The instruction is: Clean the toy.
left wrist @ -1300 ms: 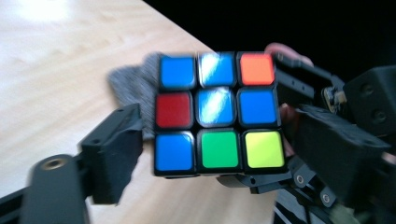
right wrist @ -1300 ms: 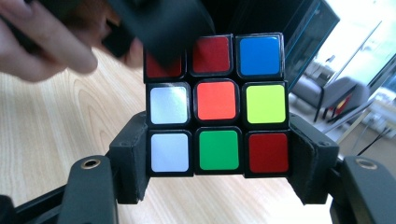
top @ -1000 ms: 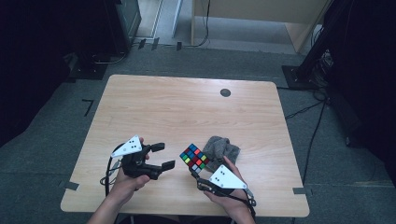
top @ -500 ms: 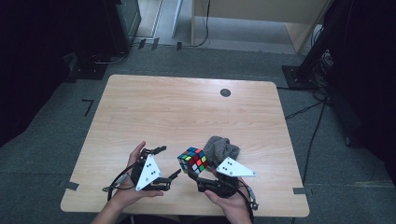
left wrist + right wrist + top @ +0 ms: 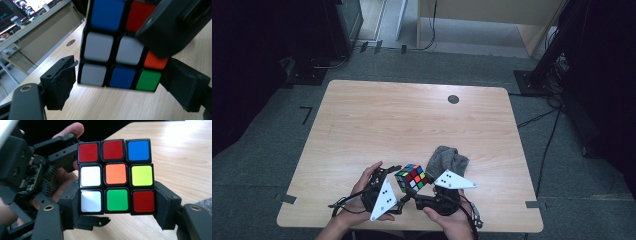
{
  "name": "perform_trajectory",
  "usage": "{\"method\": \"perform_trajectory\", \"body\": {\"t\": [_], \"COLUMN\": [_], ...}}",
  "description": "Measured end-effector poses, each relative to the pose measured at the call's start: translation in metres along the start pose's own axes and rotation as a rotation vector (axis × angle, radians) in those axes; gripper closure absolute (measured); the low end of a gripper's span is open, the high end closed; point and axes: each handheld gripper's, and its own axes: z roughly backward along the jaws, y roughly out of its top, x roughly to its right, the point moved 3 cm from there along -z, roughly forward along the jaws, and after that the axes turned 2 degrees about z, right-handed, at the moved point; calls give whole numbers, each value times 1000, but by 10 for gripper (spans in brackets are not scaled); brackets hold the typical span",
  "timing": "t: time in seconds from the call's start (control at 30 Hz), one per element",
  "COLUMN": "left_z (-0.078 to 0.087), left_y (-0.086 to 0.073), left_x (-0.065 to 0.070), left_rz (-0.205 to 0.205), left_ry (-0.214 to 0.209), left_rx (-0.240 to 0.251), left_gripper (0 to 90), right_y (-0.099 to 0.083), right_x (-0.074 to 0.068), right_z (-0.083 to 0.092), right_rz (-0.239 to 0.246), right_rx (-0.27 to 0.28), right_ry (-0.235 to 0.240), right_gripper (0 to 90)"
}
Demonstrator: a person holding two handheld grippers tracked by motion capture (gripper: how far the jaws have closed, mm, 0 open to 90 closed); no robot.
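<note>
Cube clamped in right gripper near the table's front edge; left gripper brought in against it.

Right gripper [image 5: 117, 216] grips the bottom layer of the puzzle cube [image 5: 411, 177], a pad on each side, cube lifted clear of the table [image 5: 387, 120]. Left gripper [image 5: 120, 87] comes in from the cube's left, tilted on its side; its jaws have just been closing and bracket the cube's lower row, left pad still a gap away, right pad at the cube's edge, contact unclear. Grey cloth [image 5: 447, 161] lies bunched just behind the right gripper. Dark round grommet [image 5: 453, 99] sits near the far edge.
</note>
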Motion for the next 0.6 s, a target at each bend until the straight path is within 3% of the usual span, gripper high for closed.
{"method": "perform_trajectory", "body": {"t": [0.27, 0.4, 0.5, 0.6], "left_z": [2, 0, 0, 1], "left_y": [1, 1, 0, 0], "left_x": [2, 3, 3, 0], "left_rz": [-2, -7, -18, 15], "left_ry": [19, 12, 7, -13], "left_rx": [34, 28, 20, 20], "left_gripper": [283, 307, 331, 340], "right_y": [-1, -1, -1, 0], "right_x": [-1, 2, 3, 5], "right_z": [-2, -1, -1, -1], "right_rz": [-66, -139, -134, -128], "right_rx": [-20, -29, -35, -11], "right_ry": [5, 23, 14, 26], "right_gripper": [345, 344, 342, 331]}}
